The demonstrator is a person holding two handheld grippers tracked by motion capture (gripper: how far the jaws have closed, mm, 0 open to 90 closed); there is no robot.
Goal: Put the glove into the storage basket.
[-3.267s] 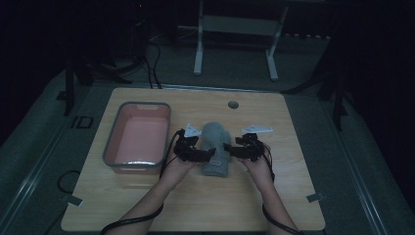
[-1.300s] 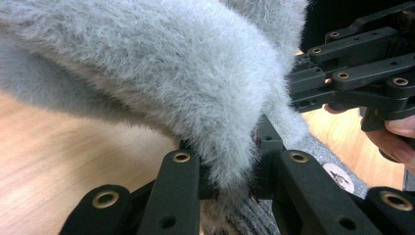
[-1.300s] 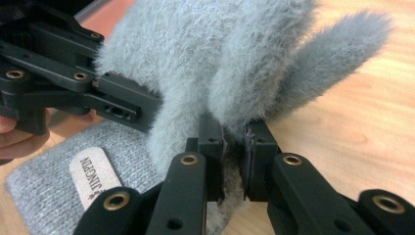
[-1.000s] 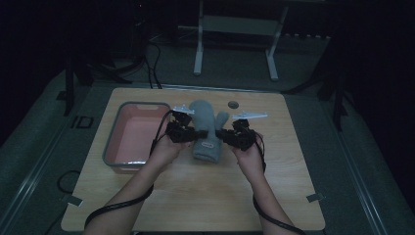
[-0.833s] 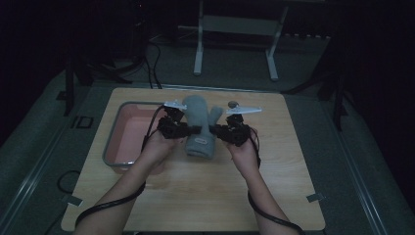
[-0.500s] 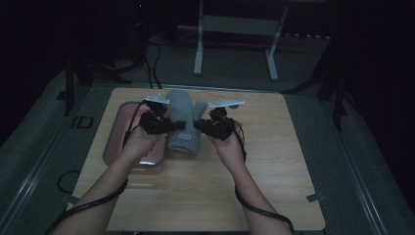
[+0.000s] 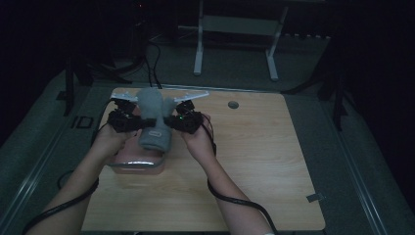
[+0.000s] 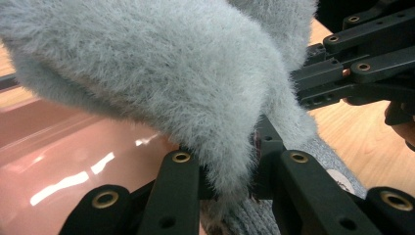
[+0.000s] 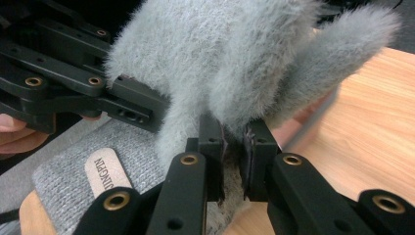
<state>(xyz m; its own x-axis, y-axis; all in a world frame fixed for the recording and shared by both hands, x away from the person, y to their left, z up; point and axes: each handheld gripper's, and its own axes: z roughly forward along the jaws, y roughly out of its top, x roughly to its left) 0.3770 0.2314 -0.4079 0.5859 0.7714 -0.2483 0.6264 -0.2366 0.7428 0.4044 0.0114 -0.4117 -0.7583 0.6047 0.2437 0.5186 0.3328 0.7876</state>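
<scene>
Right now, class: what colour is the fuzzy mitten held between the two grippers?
Grey: the mitten shows best in the right gripper view.

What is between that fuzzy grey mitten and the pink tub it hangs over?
Nothing visible. Both grippers, left and right, pinch the grey mitten and hold it in the air above the pink tub, whose open inside shows bare beneath it in the left gripper view.

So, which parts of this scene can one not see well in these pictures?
- The pink tray: high view, mostly hidden under the grey mitten and the left hand.
- The label on the mitten cuff: right gripper view, cut off at the bottom by the right gripper.
- Left gripper pads: left gripper view, buried in fur.
- The room beyond the table: high view, too dark.
</scene>
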